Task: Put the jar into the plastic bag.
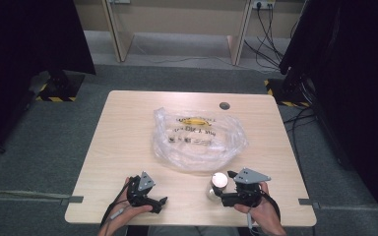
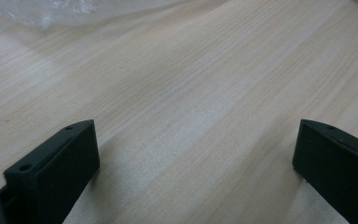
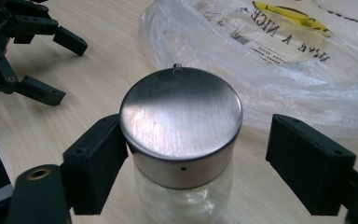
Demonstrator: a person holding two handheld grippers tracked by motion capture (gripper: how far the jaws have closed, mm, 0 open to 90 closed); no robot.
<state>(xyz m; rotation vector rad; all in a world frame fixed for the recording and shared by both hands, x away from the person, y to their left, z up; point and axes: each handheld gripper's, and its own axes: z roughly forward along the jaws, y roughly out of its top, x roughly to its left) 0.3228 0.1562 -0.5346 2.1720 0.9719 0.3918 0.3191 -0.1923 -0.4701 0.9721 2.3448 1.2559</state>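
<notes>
The wooden table (image 1: 128,128) is the biggest thing here, and most of its top is bare; you have lots of room on the left side and along the far edge. In the middle lies a big clear plastic bag (image 1: 197,137) with yellow and black print on it; it is crumpled and flat, and its near edge comes close to the jar.

Your right gripper (image 3: 193,154) is at the near right part of the table; its jaws are wide open, one on each side of a glass jar (image 1: 217,185) with a shiny metal lid (image 3: 182,112). The left jaw looks like it touches or nearly touches the lid's rim; the right jaw is well apart from it; so the jar is not held yet. It looks like you put the jaws there to get ready to squeeze the jar.

Your left gripper (image 2: 191,154) is at the near left, low over bare wood; its jaws are wide open and hold nothing. It is apart from the jar, so it is not in the way; mind the near table edge just behind both hands.
</notes>
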